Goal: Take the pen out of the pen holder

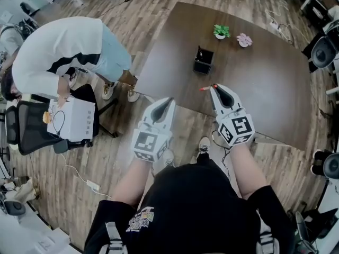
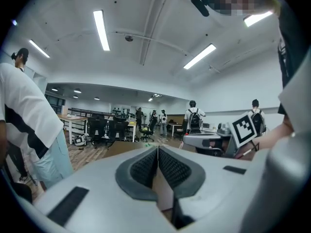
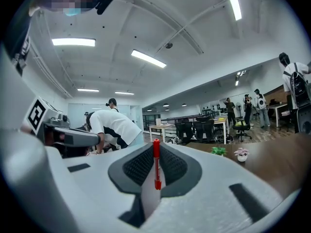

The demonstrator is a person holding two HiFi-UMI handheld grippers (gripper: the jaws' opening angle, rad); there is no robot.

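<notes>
The right gripper (image 1: 214,87) pinches one red pen (image 3: 156,169) between its jaws, and the pen sticks out sideways. The left gripper (image 1: 170,99) is pressed together with nothing in it. Both hands hold the two grippers out flat, side by side, at the near edge of the table (image 1: 275,94). One black pen holder (image 1: 203,60) stands farther along, well apart from the pen. Two little plants (image 1: 221,32) sit behind it.
</notes>
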